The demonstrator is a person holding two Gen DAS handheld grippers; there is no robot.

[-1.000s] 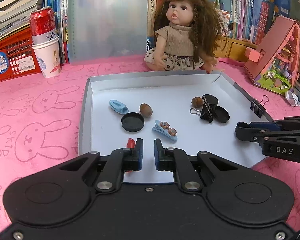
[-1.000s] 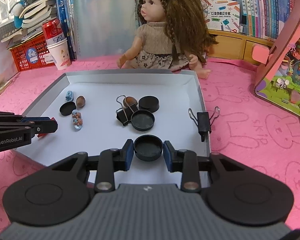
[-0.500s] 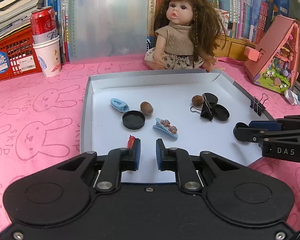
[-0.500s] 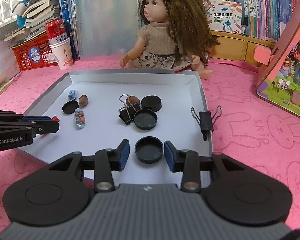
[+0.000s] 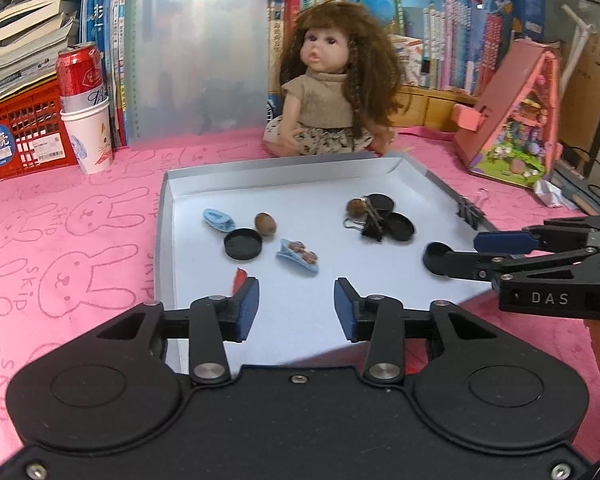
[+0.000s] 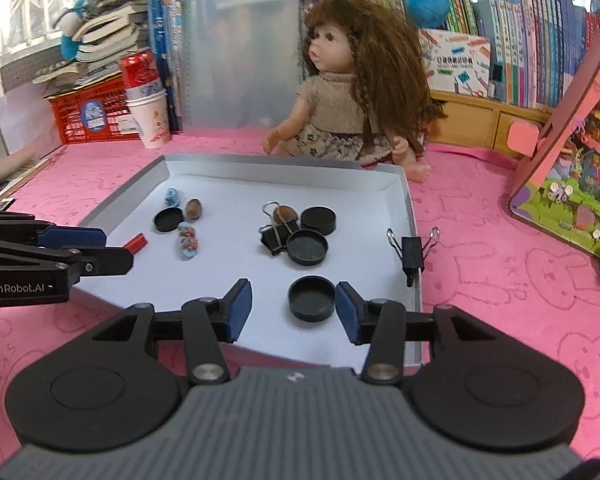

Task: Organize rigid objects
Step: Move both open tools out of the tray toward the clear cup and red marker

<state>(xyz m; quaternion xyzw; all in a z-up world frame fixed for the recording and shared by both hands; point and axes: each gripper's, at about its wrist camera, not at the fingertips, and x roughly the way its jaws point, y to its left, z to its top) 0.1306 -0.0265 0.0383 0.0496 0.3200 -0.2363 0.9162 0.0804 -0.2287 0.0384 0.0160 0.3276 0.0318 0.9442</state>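
Near tray front edge: both grippers open, items released

Between the right gripper jaws sits a black cap, closer to the right pad, not pressed; jaws have just been opening and stand apart. Left gripper jaws have also just been opening, nothing between them; a small red piece lies just beyond its left pad, long axis running away from the camera. Both items rest on the white tray floor near its front edge. Right hand is nearer the cap, left nearer the red piece. Red piece is partly hidden by the pad in the left view, so what it is stays unclear. Tray's near rim is covered by the gripper bodies.
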